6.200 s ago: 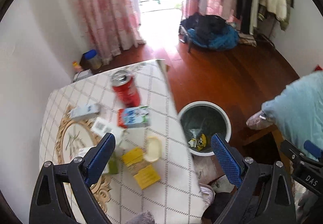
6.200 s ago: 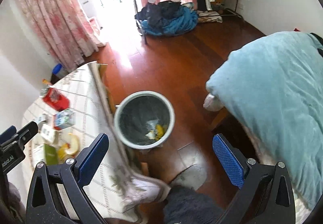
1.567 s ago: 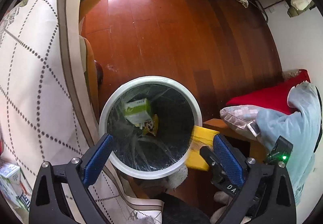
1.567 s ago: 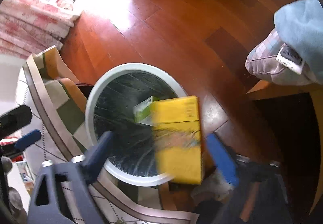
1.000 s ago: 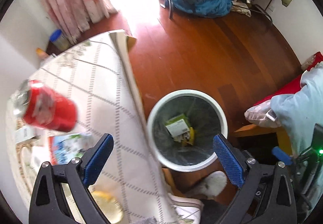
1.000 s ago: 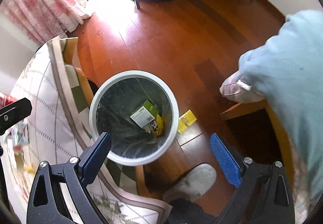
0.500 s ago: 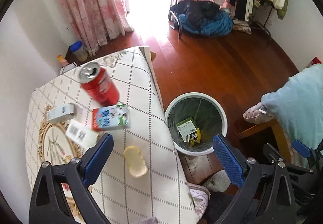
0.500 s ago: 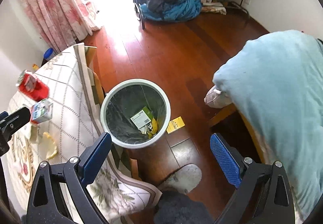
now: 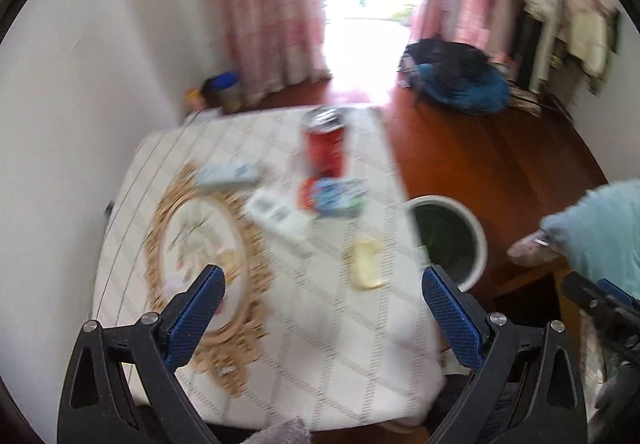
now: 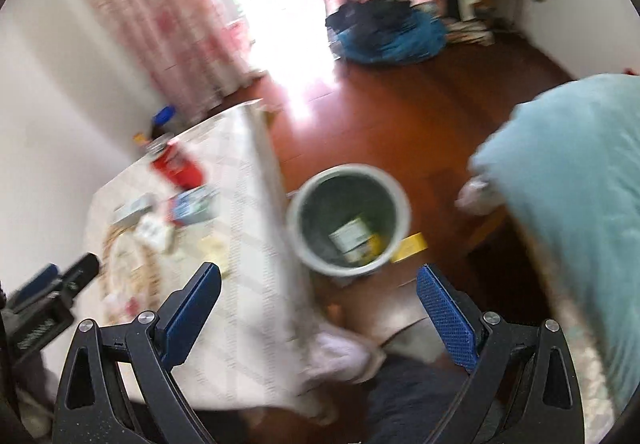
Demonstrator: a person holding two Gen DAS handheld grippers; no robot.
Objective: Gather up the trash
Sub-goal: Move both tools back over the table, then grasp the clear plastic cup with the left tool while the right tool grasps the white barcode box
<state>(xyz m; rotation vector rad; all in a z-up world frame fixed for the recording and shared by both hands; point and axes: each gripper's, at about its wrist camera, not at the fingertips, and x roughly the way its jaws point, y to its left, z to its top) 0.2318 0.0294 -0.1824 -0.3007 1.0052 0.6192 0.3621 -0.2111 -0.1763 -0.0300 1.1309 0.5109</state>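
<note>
In the left wrist view, the left tool (image 9: 324, 300) hangs above the bench (image 9: 320, 344) with its 2 blue-padded fingers (image 9: 196, 314) spread wide and nothing between them. The view is motion-blurred. On the patterned cloth, going from 9 o'clock toward 3 o'clock: a gold-rimmed round mat (image 9: 200, 256), a pale flat packet (image 9: 228, 173) at its 12 o'clock edge, a white barcoded box (image 9: 278, 213), a red can (image 9: 326, 141) standing upright near the far edge, a red-and-blue carton (image 9: 332, 195) lying just in front of the can, and a pale yellow scrap (image 9: 366, 264) near the bench's right edge. Off that edge, at 3 o'clock, the white-rimmed trash bin (image 9: 476, 232) stands on the wooden floor (image 9: 500, 163).

In the right wrist view, the right tool (image 10: 318, 300) is likewise spread, empty, over the bench's right edge. The bin sits at the centre, just beside the hanging cloth, with a green-and-white box (image 10: 350, 234) and something yellow inside. A yellow card (image 10: 410, 244) lies on the floor touching or just beside the bin's outer wall at 4 o'clock; which, I cannot tell. A pale blue quilt (image 10: 568, 183) fills 3 o'clock.
</note>
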